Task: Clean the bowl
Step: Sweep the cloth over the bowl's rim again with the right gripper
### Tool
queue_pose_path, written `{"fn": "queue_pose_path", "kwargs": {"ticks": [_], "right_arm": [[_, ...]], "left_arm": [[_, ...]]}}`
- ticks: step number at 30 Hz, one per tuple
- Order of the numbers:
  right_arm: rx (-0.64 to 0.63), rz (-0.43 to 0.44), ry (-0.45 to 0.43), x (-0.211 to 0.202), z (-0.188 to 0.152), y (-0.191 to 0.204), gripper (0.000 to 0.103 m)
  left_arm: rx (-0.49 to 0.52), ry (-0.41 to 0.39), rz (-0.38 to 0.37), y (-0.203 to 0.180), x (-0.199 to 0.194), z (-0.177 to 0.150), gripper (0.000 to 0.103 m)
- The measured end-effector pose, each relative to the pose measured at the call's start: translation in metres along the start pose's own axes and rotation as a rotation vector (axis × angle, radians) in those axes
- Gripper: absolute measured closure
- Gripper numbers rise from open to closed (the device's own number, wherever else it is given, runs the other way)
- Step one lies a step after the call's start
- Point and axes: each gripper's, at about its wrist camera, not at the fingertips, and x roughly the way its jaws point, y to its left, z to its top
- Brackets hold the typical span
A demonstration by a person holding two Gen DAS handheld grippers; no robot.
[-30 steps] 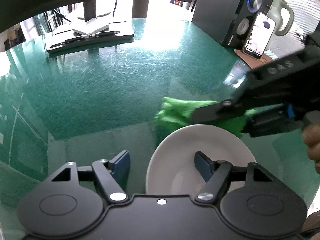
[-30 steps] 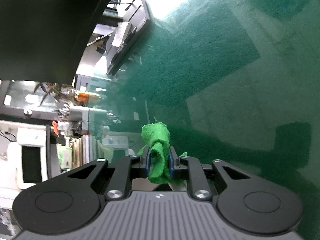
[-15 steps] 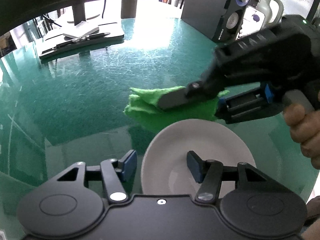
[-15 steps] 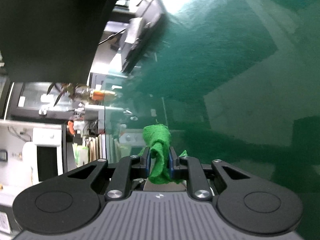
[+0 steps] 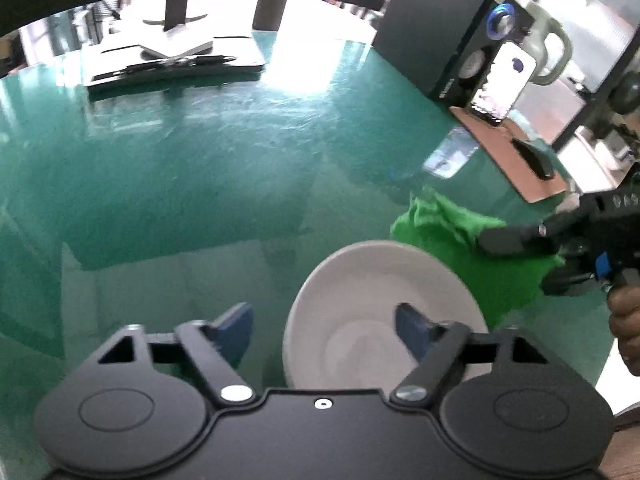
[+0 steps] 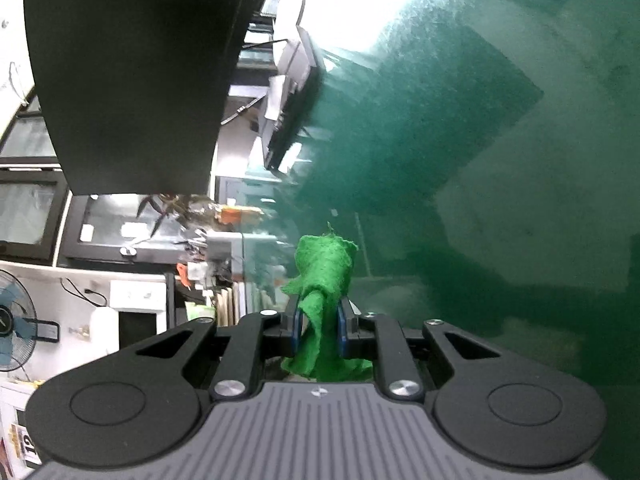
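Change: the right claw (image 5: 516, 236) with its green cloth (image 5: 460, 240) has drawn back from over the bowl toward the right edge of the left wrist view; half a second ago it reached across the middle of the frame.
Bowl: the white bowl (image 5: 380, 292) sits on the green counter (image 5: 200, 168), low and right of centre in the left wrist view.
Left claw: the left claw (image 5: 324, 326) is spread wide, one finger over the bowl's inside, the other outside its left rim; whether either touches, I cannot tell.
Right claw: pressed together, pinching the cloth, which bunches up between the blue pads in the right wrist view.
Cloth: just beyond the bowl's upper right rim.
Background: a phone (image 5: 504, 80) stands propped at upper right.
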Motion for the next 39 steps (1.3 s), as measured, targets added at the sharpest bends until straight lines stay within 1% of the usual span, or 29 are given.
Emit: {"fn": "queue_pose_path", "kwargs": {"ticks": [1, 2, 4, 5, 7, 9, 11, 15, 19, 22, 25, 27, 30, 32, 36, 39], "right_arm": [[0.001, -0.001, 0.002, 0.002, 0.001, 0.0, 0.085], [-0.008, -0.003, 0.014, 0.008, 0.003, 0.001, 0.085], [-0.025, -0.006, 0.038, 0.02, 0.008, 0.004, 0.084], [-0.037, -0.01, 0.042, 0.026, 0.011, 0.007, 0.084], [-0.054, -0.007, 0.06, 0.04, 0.018, 0.012, 0.085], [-0.071, -0.004, 0.077, 0.051, 0.021, 0.017, 0.087], [-0.095, -0.01, 0.095, 0.062, 0.024, 0.023, 0.088], [-0.113, 0.005, 0.107, 0.066, 0.022, 0.025, 0.087], [-0.092, -0.039, 0.106, 0.038, 0.013, 0.01, 0.086], [-0.073, -0.043, 0.11, 0.023, 0.007, 0.005, 0.086], [-0.092, -0.05, 0.102, 0.03, 0.007, 0.01, 0.085], [-0.101, -0.04, 0.097, 0.041, 0.011, 0.015, 0.085], [-0.136, -0.004, 0.118, 0.071, 0.019, 0.028, 0.085], [-0.161, 0.003, 0.133, 0.084, 0.019, 0.035, 0.085], [-0.185, 0.013, 0.118, 0.073, 0.015, 0.034, 0.085], [-0.163, -0.013, 0.086, 0.047, 0.013, 0.023, 0.085]], "left_arm": [[0.002, 0.003, 0.009, -0.001, 0.0, -0.002, 0.034], [0.015, 0.004, 0.024, -0.002, 0.0, -0.001, 0.048], [0.044, 0.011, 0.047, -0.004, 0.0, 0.001, 0.064], [0.057, 0.015, 0.054, -0.004, 0.0, 0.003, 0.068], [0.042, 0.015, 0.041, -0.002, 0.001, 0.004, 0.068], [0.046, 0.016, 0.053, -0.004, 0.002, 0.006, 0.068], [0.042, 0.017, 0.058, -0.005, 0.003, 0.007, 0.068], [0.045, 0.022, 0.062, -0.007, 0.004, 0.008, 0.065], [0.06, 0.023, 0.06, -0.009, 0.004, 0.006, 0.063], [0.063, 0.017, 0.059, -0.009, 0.004, 0.005, 0.063], [0.065, 0.015, 0.06, -0.009, 0.004, 0.005, 0.062], [0.066, 0.015, 0.061, -0.01, 0.004, 0.005, 0.062], [0.069, 0.017, 0.063, -0.01, 0.004, 0.005, 0.061], [0.072, 0.021, 0.062, -0.011, 0.005, 0.006, 0.061], [0.088, 0.032, 0.055, -0.01, 0.005, 0.007, 0.058], [0.093, 0.035, 0.056, -0.011, 0.005, 0.007, 0.057]]}}
